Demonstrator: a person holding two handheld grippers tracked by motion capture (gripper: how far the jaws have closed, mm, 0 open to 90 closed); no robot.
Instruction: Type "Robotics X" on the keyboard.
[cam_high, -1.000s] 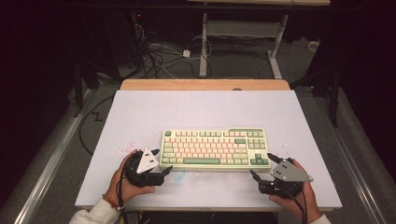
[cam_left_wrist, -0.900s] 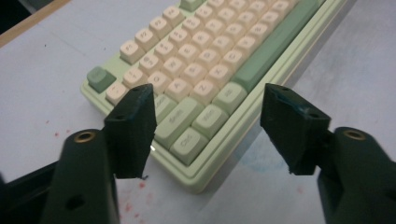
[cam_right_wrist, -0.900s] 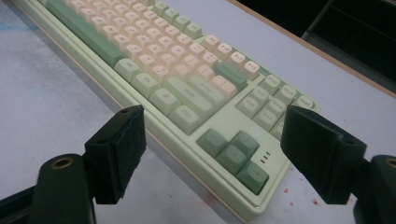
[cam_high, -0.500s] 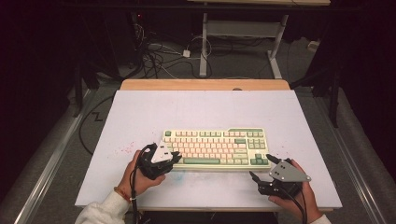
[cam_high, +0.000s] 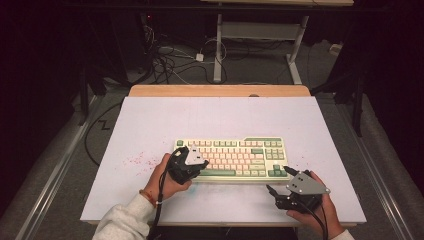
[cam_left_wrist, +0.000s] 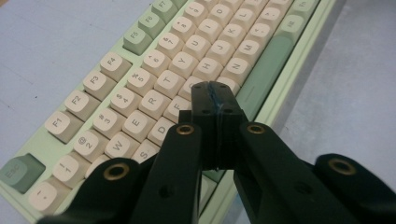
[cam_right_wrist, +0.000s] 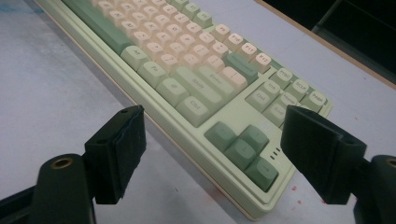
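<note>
A cream and green keyboard lies across the near middle of the white table top. My left gripper hovers over the keyboard's left half; its jaws have just been closing and now meet with nothing between them. In the left gripper view the joined tips sit above the letter keys of the keyboard. My right gripper rests on the table just in front of the keyboard's right end, open. In the right gripper view its jaws frame the arrow-key corner of the keyboard without touching it.
Red specks mark the table top left of the keyboard. A wooden strip runs along the far edge. Behind the table are cables on the floor and a white desk frame.
My left hand has moved right from beside the keyboard to over its left keys, and its jaws have gone from wide apart to shut. The right hand has stayed put.
</note>
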